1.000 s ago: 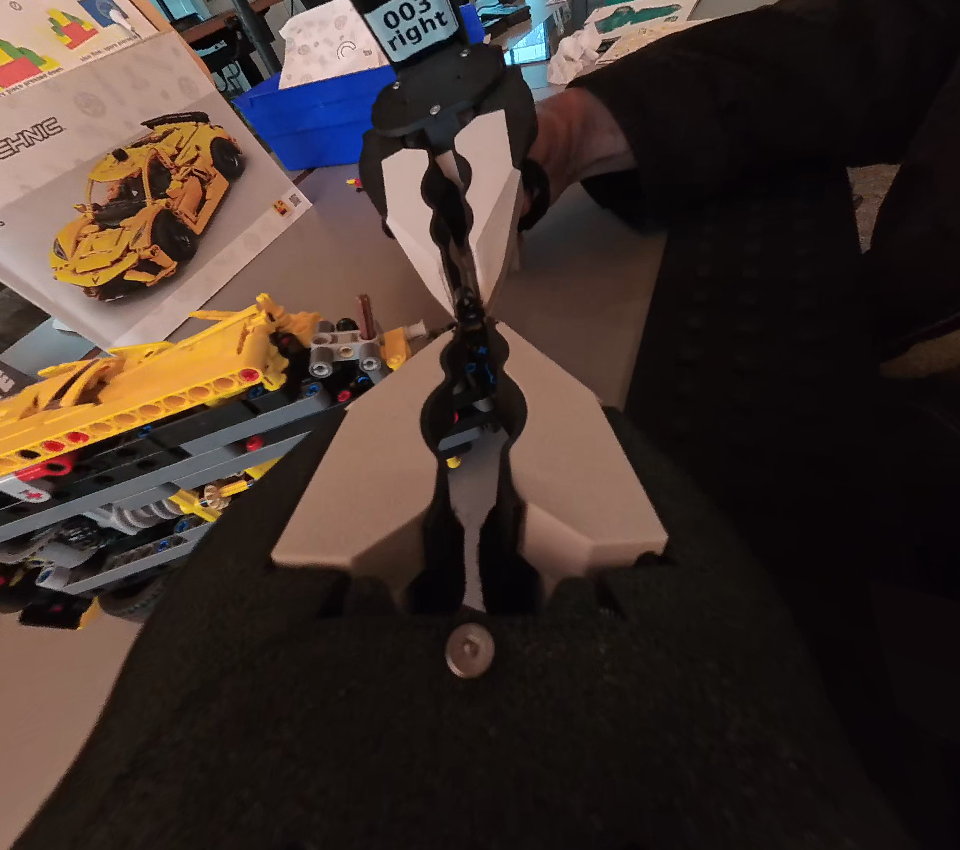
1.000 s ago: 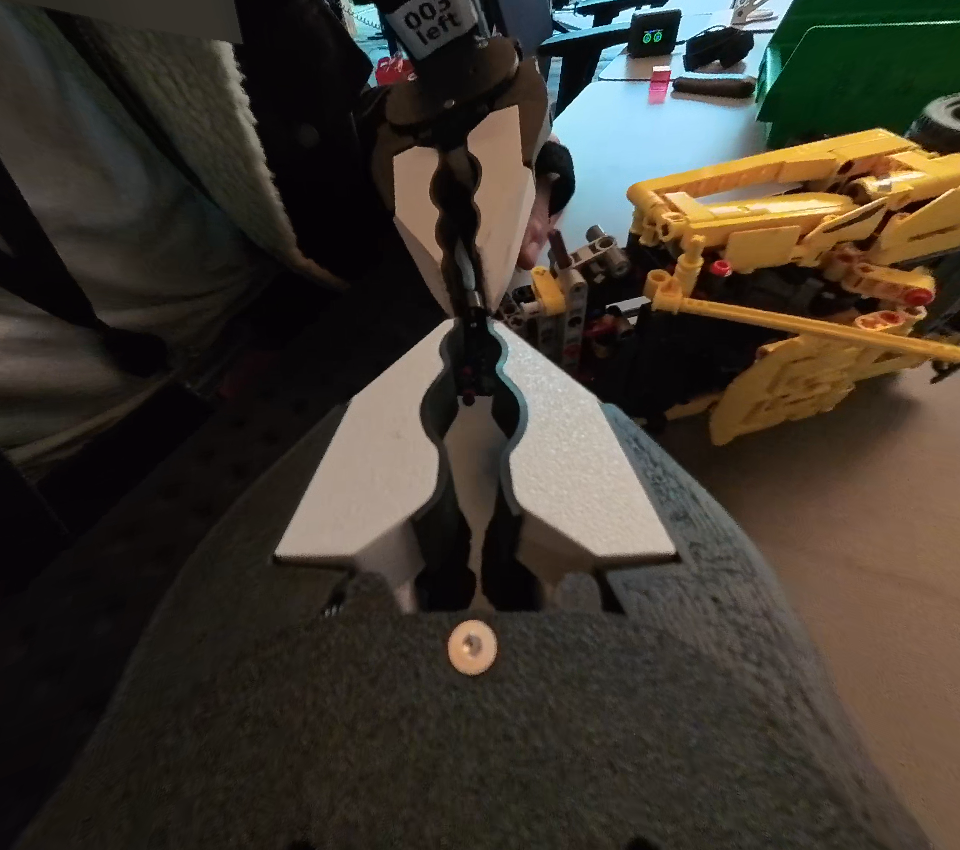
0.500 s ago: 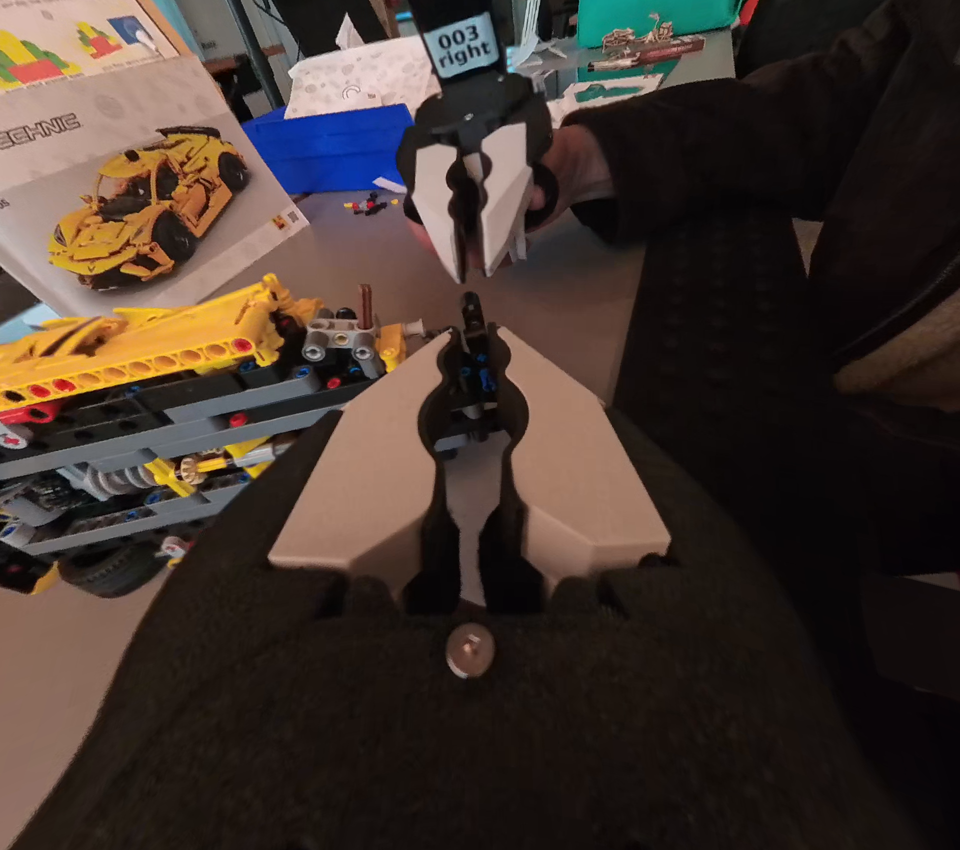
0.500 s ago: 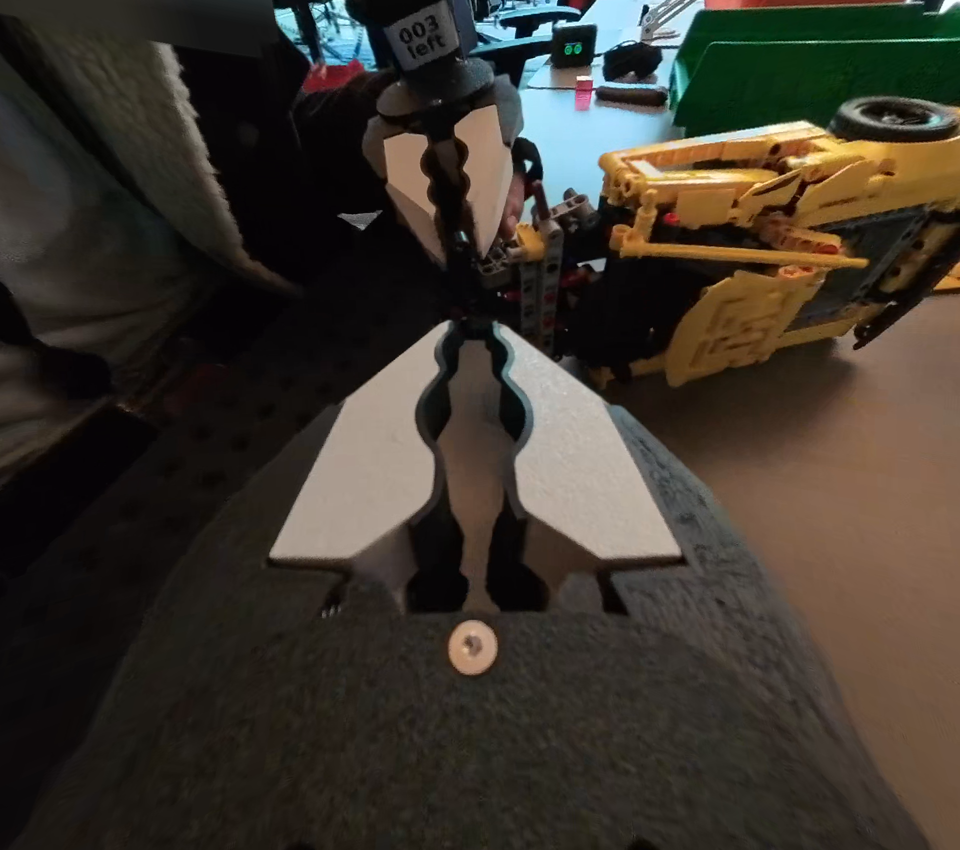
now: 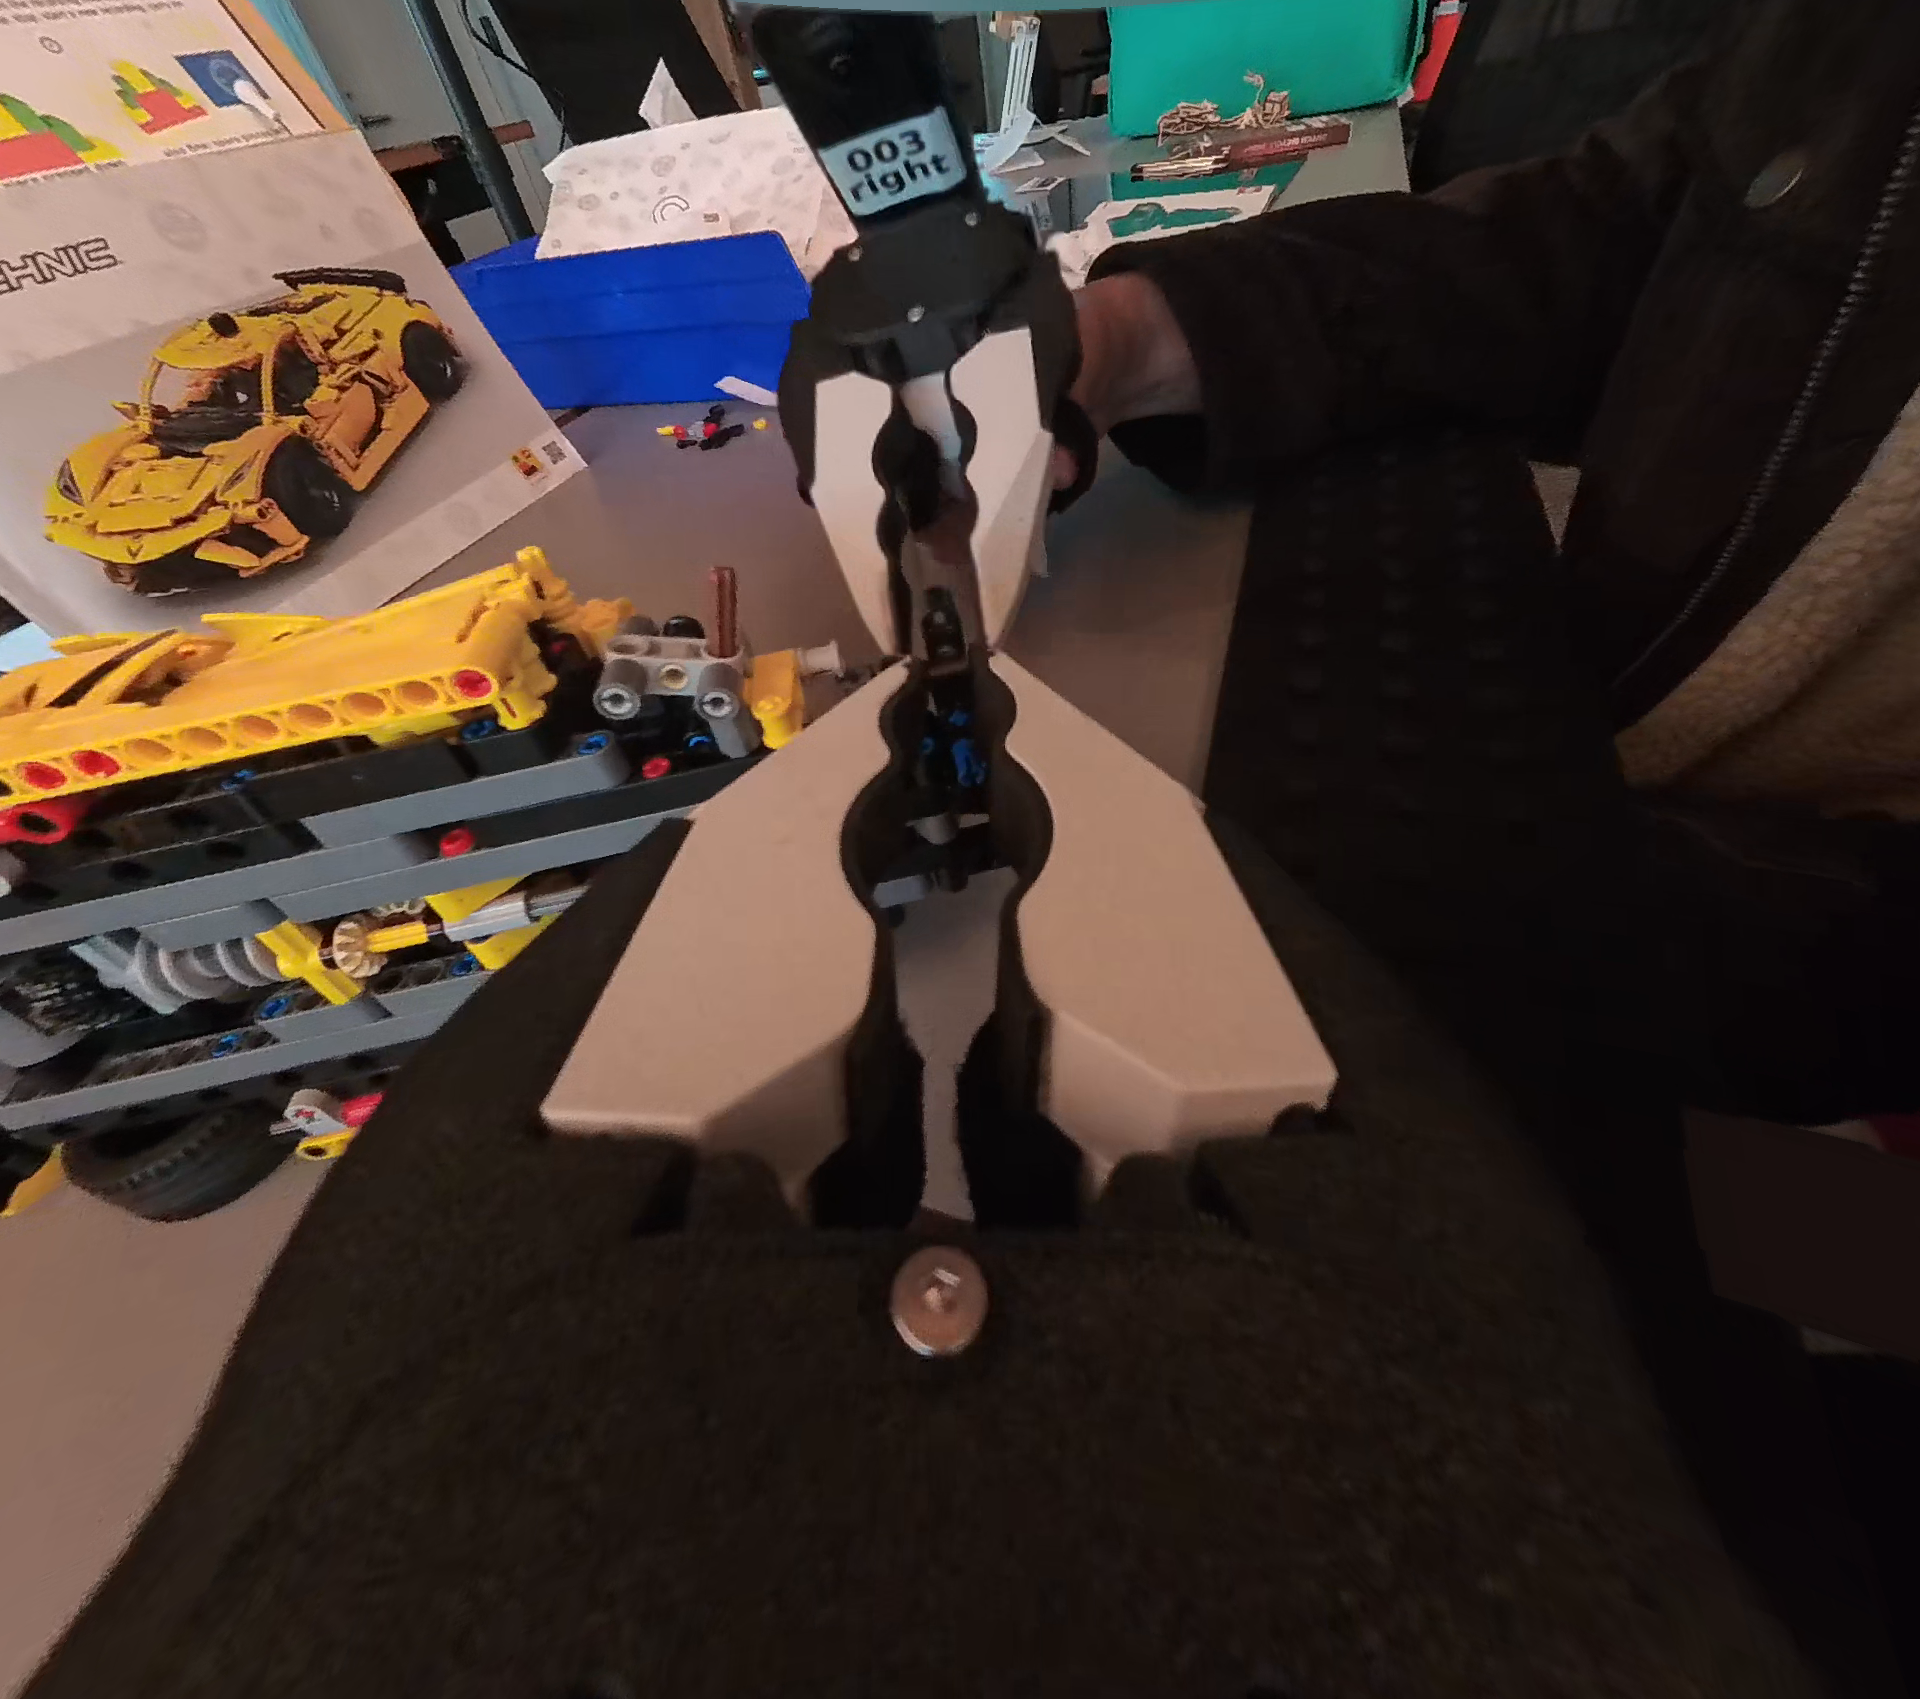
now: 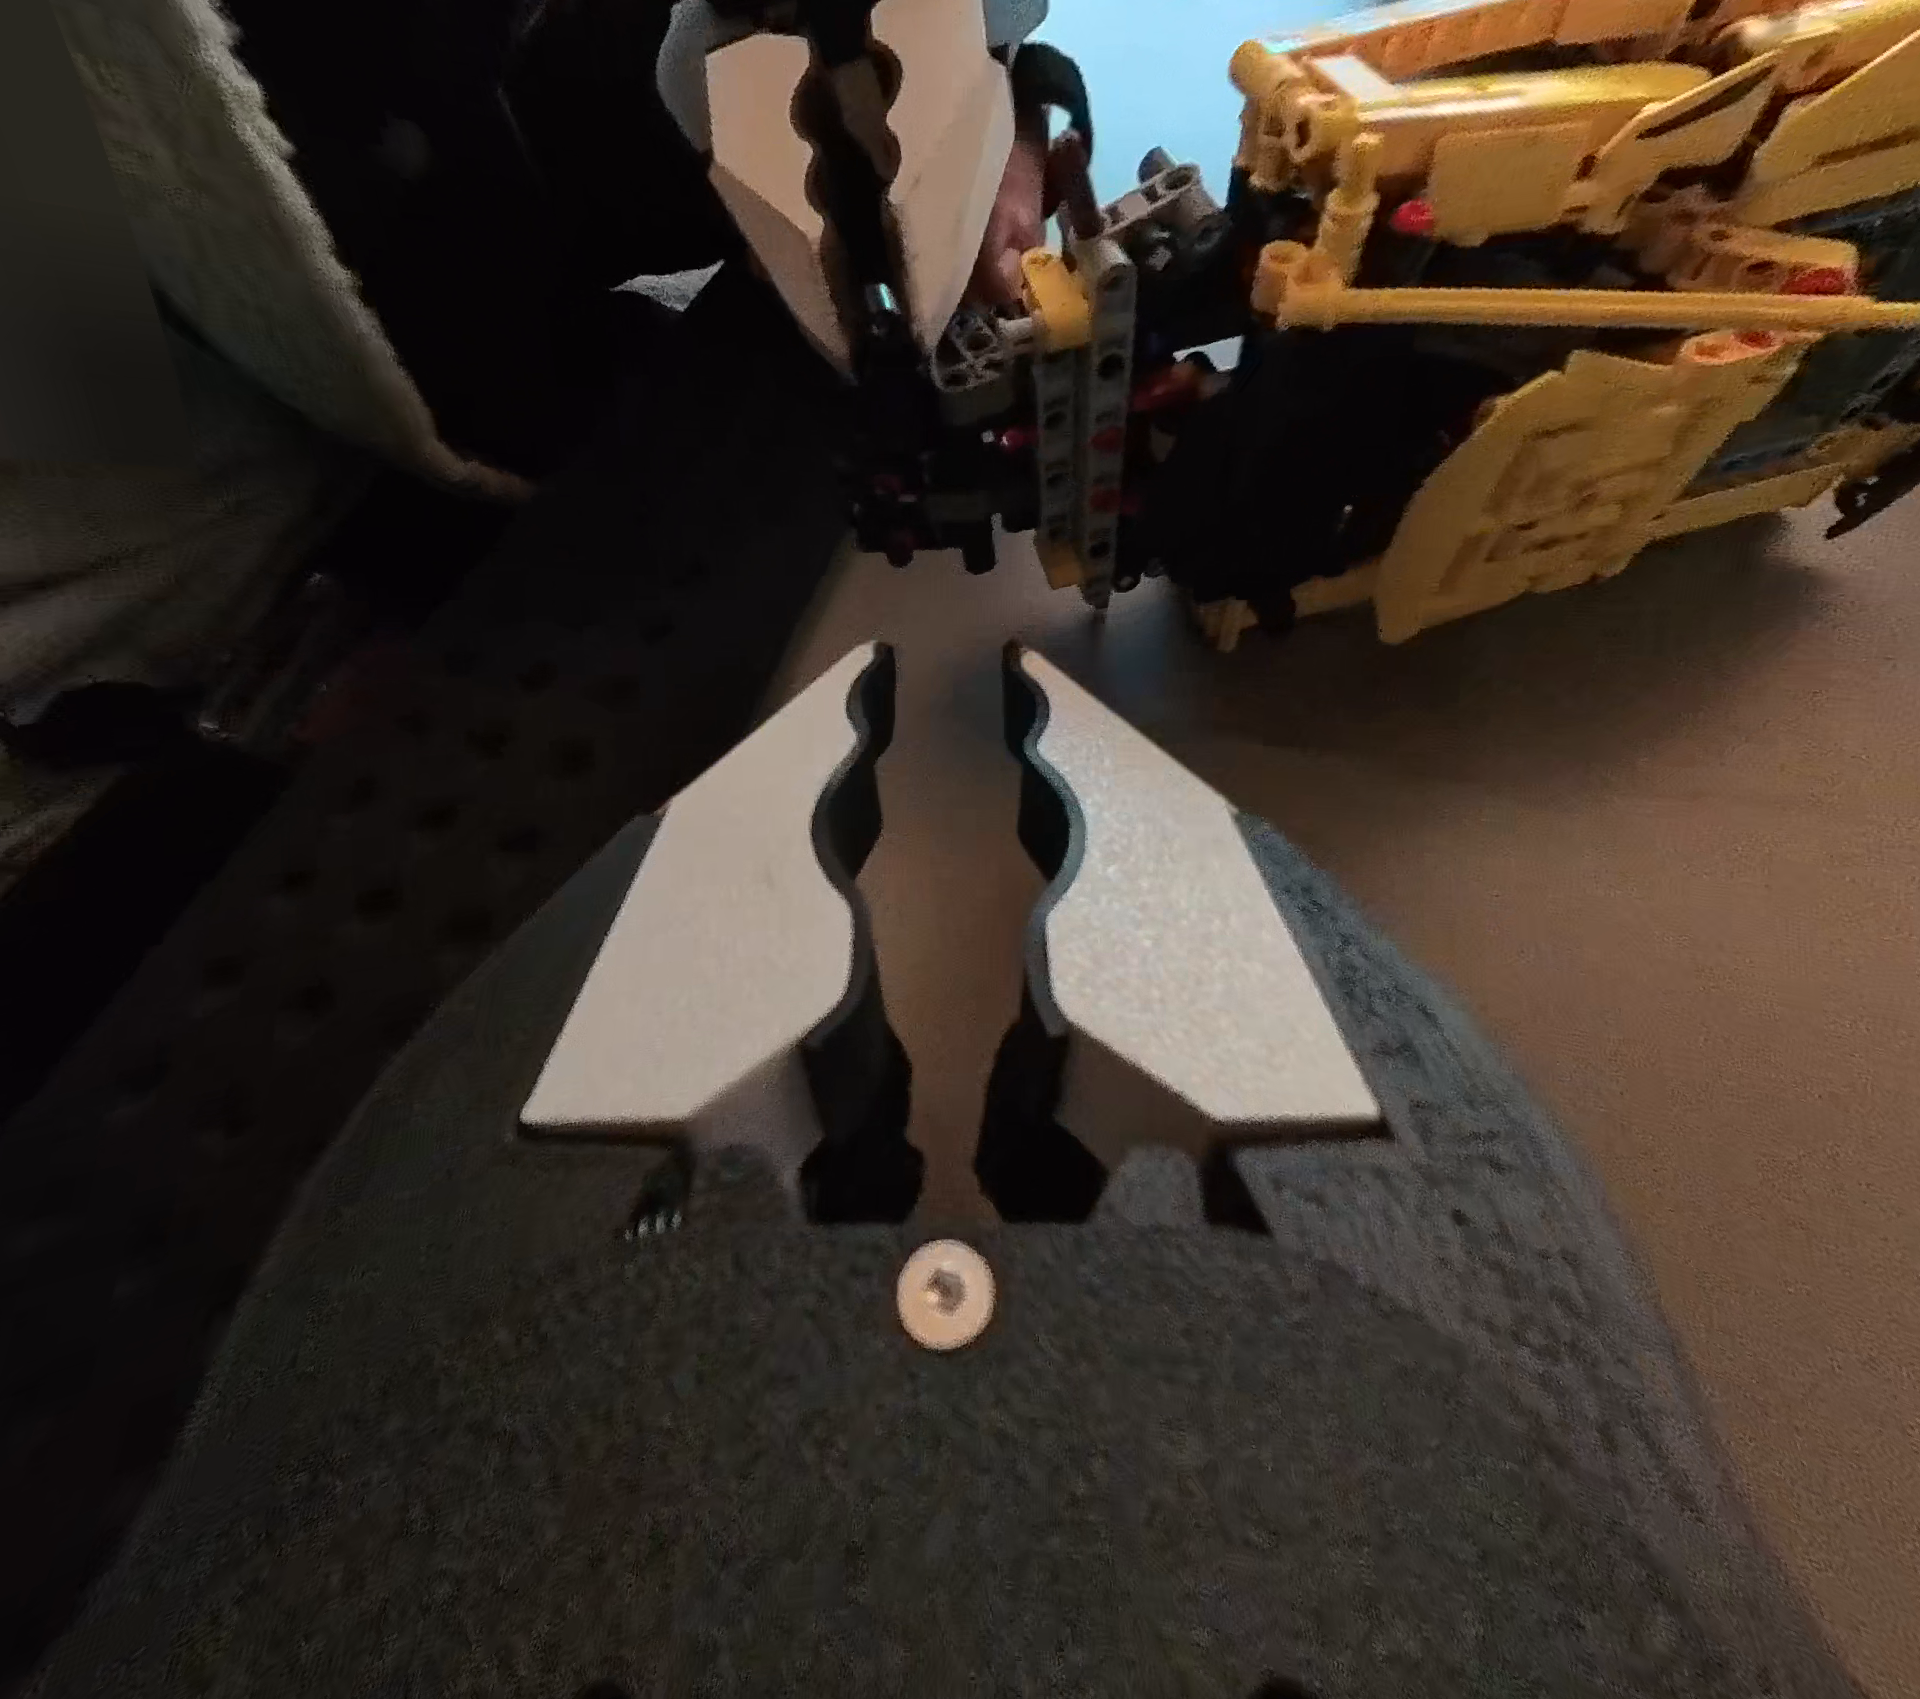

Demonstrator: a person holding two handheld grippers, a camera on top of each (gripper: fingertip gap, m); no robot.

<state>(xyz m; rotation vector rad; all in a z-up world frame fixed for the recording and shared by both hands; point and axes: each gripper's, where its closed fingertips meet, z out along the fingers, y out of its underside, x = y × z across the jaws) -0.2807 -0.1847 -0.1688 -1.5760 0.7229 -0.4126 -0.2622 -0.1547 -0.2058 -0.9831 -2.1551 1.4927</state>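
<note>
I'm clamping L gripper (image 5: 940, 673) on the yellow model car's (image 6: 1558, 215) black end piece (image 5: 951, 756), R gripper (image 6: 948, 662) hanging unclenched, holding nothing.

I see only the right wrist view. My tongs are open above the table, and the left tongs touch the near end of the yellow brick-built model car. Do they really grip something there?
Observer: Yes. The left wrist view shows the left tongs shut on a black plastic beam piece with blue pins at the end of the yellow model car.
Operator: Do any loose parts lie on the table?
Observer: A few small red, yellow and black loose pieces lie in front of a blue plastic bin.
Operator: What stands behind the model?
Observer: A leaning printed sheet picturing a yellow car.
</note>
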